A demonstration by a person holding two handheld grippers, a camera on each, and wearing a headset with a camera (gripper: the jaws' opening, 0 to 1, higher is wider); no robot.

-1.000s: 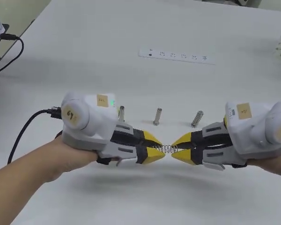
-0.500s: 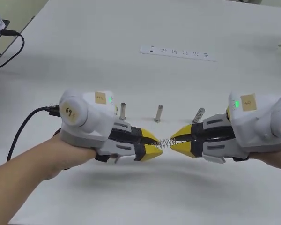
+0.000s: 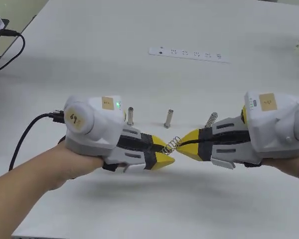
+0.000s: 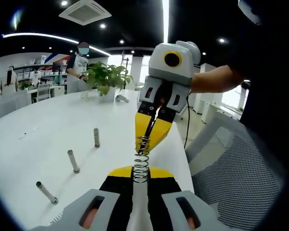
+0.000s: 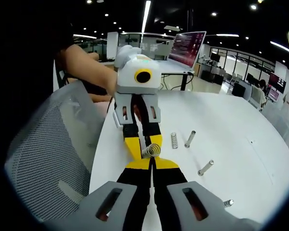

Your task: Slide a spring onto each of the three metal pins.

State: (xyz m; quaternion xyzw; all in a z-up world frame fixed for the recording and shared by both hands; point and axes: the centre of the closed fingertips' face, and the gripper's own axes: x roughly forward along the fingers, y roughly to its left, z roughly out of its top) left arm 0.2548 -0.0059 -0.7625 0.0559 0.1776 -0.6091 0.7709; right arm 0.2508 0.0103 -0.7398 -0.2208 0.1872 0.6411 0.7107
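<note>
The left hand-held gripper [image 3: 165, 153] and the right hand-held gripper [image 3: 181, 144] meet tip to tip above the white tabletop [image 3: 139, 204], each carried in one of the person's hands. A small spring [image 3: 172, 144] bridges the gap between them, tilted up toward the right-hand side. In the left gripper view the left hand-held gripper [image 4: 140, 172] has its yellow tips closed on the near end of the spring [image 4: 141, 163], while the right hand-held gripper [image 4: 143, 144] pinches the far end. In the right gripper view the spring [image 5: 151, 150] sits coil-on, just past that gripper's closed tips [image 5: 151, 162].

Behind the grippers three metal pins stand in a row on the tabletop, well apart from one another. The left pin [image 3: 130, 115] and the middle pin [image 3: 169, 118] are bare. The right pin [image 3: 211, 119] already wears a second spring along its length.

In the right gripper view a loose spring [image 5: 174, 140] shows just beside the left pin [image 5: 190, 138]; I cannot tell whether it stands or lies.

Farther back a white power strip [image 3: 189, 54] lies on the tabletop, and a black cable [image 3: 27, 132] runs into the back of the left hand-held gripper.
</note>
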